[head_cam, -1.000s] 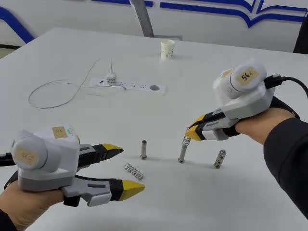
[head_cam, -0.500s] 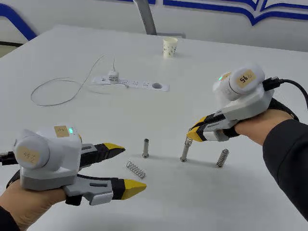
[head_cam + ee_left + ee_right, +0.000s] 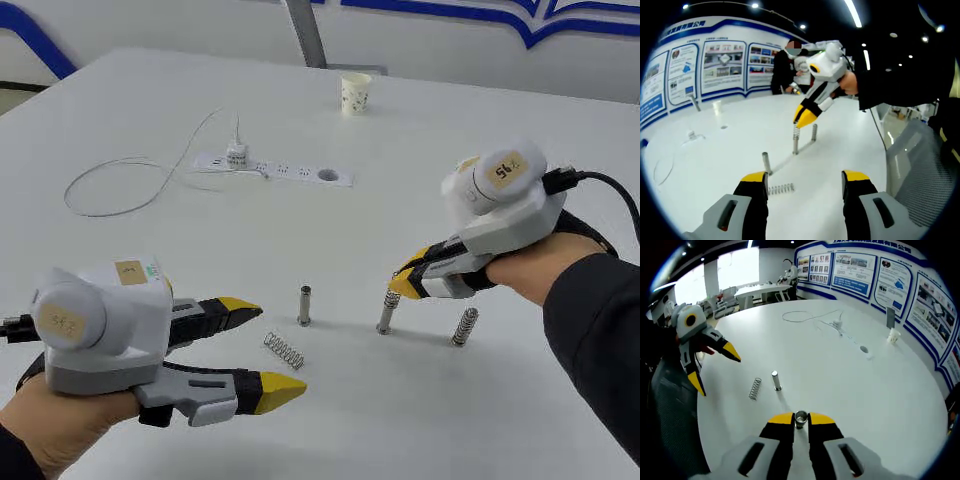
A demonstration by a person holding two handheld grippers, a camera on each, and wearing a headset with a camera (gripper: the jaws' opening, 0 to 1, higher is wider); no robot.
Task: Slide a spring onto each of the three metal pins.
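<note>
Three metal pins stand on the white table. The left pin (image 3: pixel 304 305) (image 3: pixel 775 380) (image 3: pixel 767 163) is bare. On the right pin (image 3: pixel 463 326) (image 3: pixel 814 133) sits a spring. My right gripper (image 3: pixel 405 287) (image 3: pixel 801 419) is shut on a spring (image 3: pixel 392 298) (image 3: pixel 801 417) at the top of the middle pin (image 3: pixel 385 316) (image 3: pixel 796 144). A loose spring (image 3: pixel 283 350) (image 3: pixel 780 188) (image 3: pixel 755 388) lies flat in front of the bare pin. Just short of that spring, my left gripper (image 3: pixel 265 347) (image 3: pixel 805 177) hovers open, with nothing between its fingers.
A white power strip (image 3: pixel 275 171) with a plugged-in adapter and a looping thin cable (image 3: pixel 110 185) lies at the back left. A paper cup (image 3: pixel 355 93) stands farther back. Wall panels and a person appear beyond the table in the left gripper view.
My right gripper has sunk slightly along the middle pin with the spring. The left gripper has stayed about where it was; the head camera shifted a little.
</note>
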